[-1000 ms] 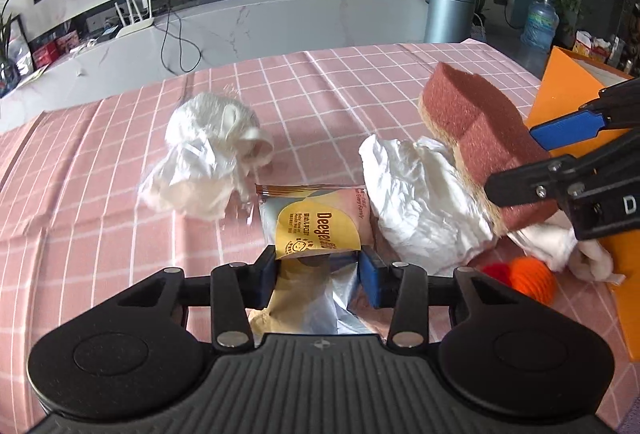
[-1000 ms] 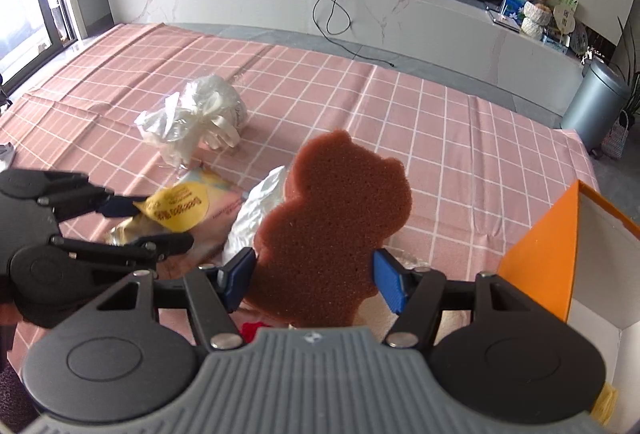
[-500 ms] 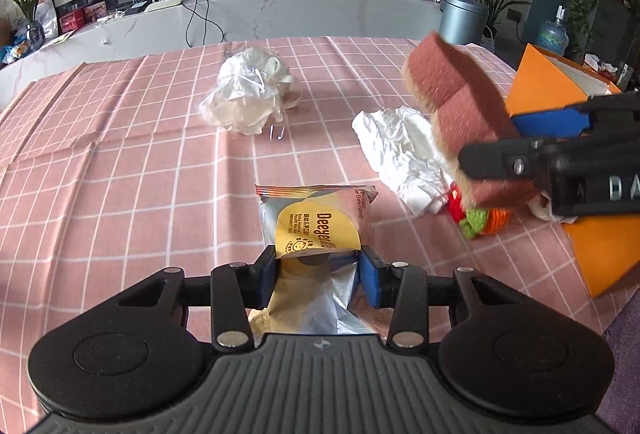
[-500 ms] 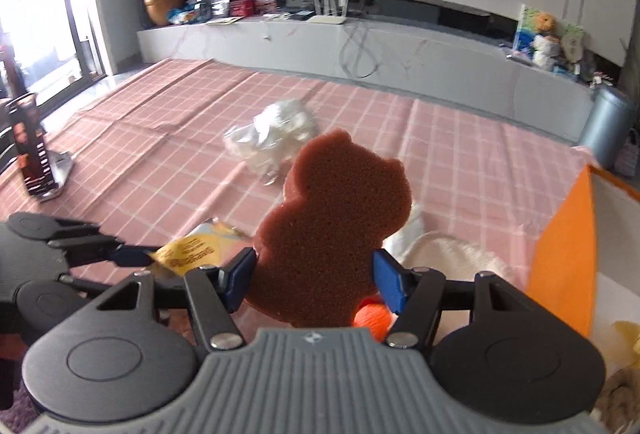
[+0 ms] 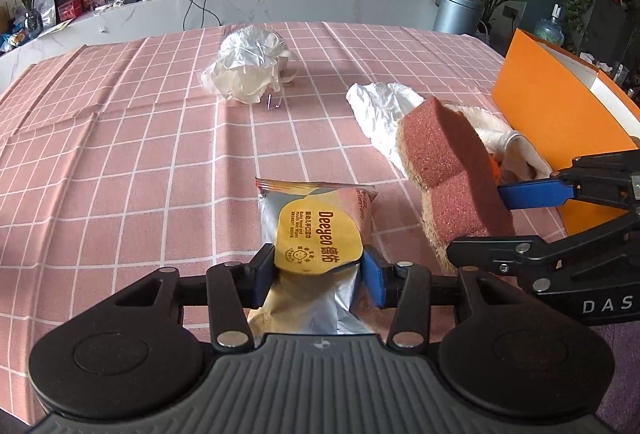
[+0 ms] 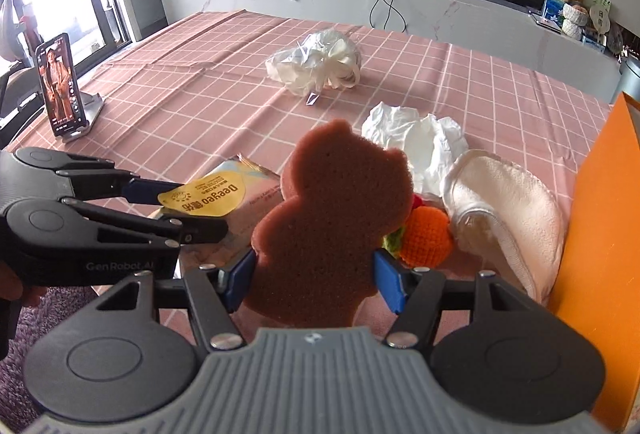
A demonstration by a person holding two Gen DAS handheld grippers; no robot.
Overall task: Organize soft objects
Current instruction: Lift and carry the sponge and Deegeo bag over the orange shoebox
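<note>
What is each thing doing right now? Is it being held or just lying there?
Yellow-labelled foil wipes packet: gripped by the left gripper.
Brown bear-shaped sponge: upright, gripped by the right gripper.
Clear plastic bag bundle: lying loose.
Crumpled white bag: lying loose.
Cream towel: folded, beside the orange box.

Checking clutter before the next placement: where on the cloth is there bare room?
Bare checked cloth spans the stretch between the phone stand, the plastic bag bundle and the wipes packet. Crowded: crumpled tissue, cream towel and orange knit toy huddle against the orange box.
</note>
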